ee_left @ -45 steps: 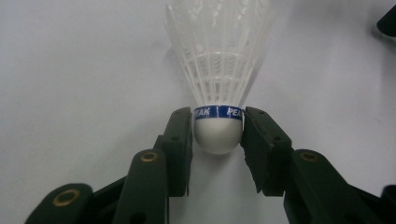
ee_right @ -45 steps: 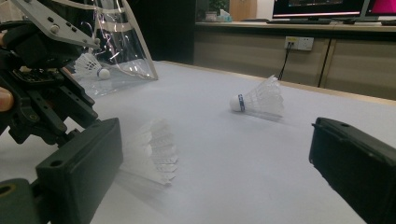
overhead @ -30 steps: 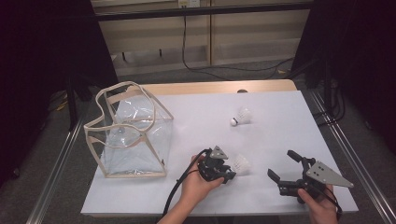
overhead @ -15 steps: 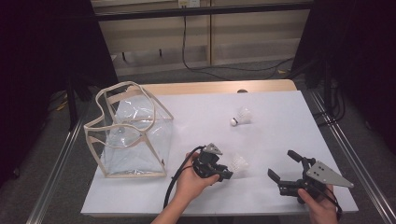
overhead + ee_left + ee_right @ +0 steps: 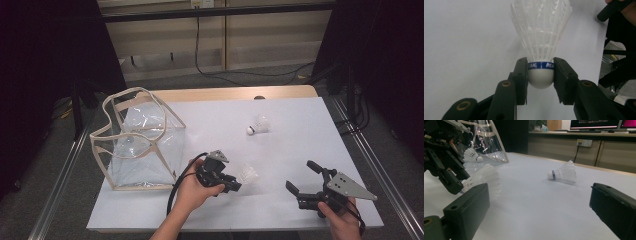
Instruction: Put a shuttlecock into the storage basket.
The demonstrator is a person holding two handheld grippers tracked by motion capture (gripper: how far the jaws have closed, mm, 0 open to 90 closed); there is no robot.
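Note:
A white feather shuttlecock (image 5: 540, 37) with a blue band has its cork clamped between the jaws of my left gripper (image 5: 540, 75). In the high view that gripper (image 5: 234, 186) hovers low over the table's front middle, and the held shuttlecock (image 5: 248, 174) points right. My right gripper (image 5: 301, 176) rests at the front right, open with nothing between its jaws. In the right gripper view, its own wide-spread jaws (image 5: 539, 202) frame a second shuttlecock (image 5: 562, 173) lying on its side on the table. This second shuttlecock (image 5: 257, 124) lies farther back, right of centre.
A clear plastic bag with beige trim (image 5: 137, 140) stands open at the table's left, with another shuttlecock (image 5: 472, 156) inside it. The white tabletop (image 5: 300, 125) ends at a wooden strip at the back. Metal rails run along both sides.
My left hand has lifted slightly and shifted left toward the bag, carrying the shuttlecock. The right hand and the lying shuttlecock stayed put.

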